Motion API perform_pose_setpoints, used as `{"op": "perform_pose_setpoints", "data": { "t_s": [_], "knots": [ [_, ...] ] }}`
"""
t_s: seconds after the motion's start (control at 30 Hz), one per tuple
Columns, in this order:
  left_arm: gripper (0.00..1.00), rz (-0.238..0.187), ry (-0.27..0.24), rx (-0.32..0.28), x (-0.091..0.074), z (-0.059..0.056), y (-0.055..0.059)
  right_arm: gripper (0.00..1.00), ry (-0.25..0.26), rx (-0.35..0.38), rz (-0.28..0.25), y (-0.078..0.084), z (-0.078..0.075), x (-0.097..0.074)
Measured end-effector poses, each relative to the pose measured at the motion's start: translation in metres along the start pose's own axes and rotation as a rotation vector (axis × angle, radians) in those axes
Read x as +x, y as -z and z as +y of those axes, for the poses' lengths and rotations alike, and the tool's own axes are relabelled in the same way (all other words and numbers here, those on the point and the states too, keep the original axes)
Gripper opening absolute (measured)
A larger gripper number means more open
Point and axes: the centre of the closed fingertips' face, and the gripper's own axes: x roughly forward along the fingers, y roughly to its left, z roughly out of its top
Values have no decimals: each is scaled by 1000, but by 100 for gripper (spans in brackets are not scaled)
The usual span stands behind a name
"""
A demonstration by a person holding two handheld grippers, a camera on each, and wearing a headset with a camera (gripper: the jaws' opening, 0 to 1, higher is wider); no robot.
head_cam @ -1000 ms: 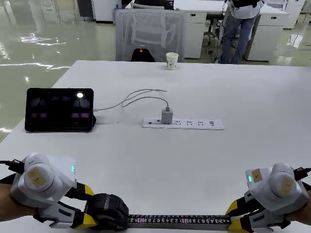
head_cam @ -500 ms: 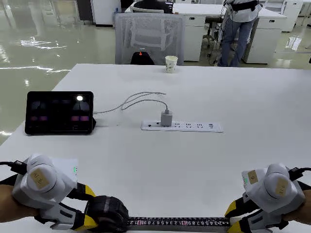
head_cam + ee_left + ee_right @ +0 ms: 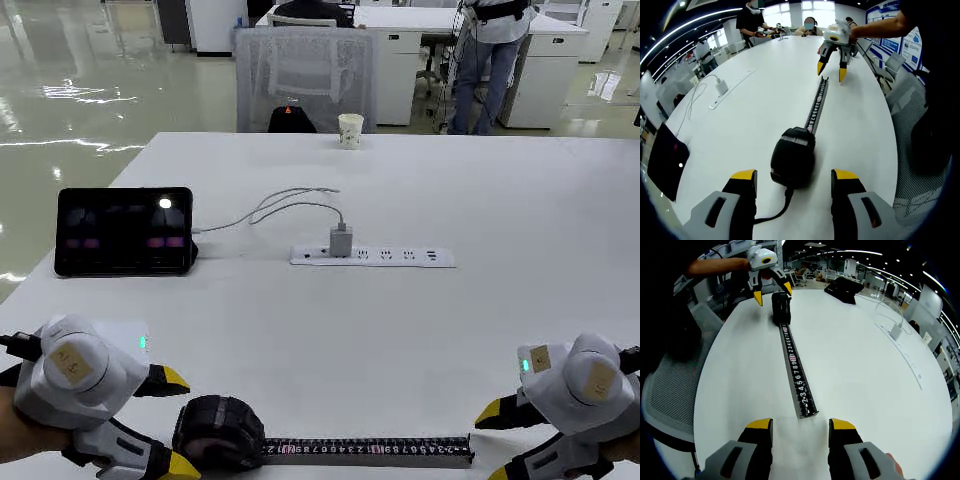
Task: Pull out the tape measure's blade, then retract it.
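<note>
The black tape measure case (image 3: 218,432) lies on the white table (image 3: 400,330) near its front edge. Its blade (image 3: 368,448) is stretched out flat to the right and ends just short of my right gripper (image 3: 492,443). That gripper is open, and the blade's end (image 3: 809,412) lies just ahead of its jaws (image 3: 801,424). My left gripper (image 3: 178,422) is open too, its yellow-tipped jaws standing on either side of the case (image 3: 793,156) without touching it. In the left gripper view the blade (image 3: 816,102) runs away toward the right gripper (image 3: 831,70).
A dark tablet (image 3: 124,230) stands at the left. A white power strip (image 3: 372,256) with a plugged charger (image 3: 341,240) and its cable lies mid-table. A paper cup (image 3: 350,129) sits at the far edge before a mesh chair (image 3: 305,75). A person (image 3: 490,50) stands behind.
Both grippers have opened: the left let go of the case, the right let go of the blade's end and drew back a little. The blade stays extended on the table.
</note>
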Motion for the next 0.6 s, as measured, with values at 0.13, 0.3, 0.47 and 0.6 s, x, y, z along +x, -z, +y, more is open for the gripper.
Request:
{"op": "perform_pose_setpoints", "data": {
  "t_s": [0.13,0.3,0.47,0.6],
  "knots": [
    [62,-21,-26,-45,-6,-2,4,47,13,25,-23,-1,6,-3],
    [69,-32,-48,-93,-10,-6,10,53,36,58,-55,-2,14,-8],
    [73,-48,-63,-131,-14,-14,13,59,60,98,-82,-1,21,-12],
    [77,-68,-77,-168,-17,-22,13,62,78,122,-102,0,26,-15]
  ]
}}
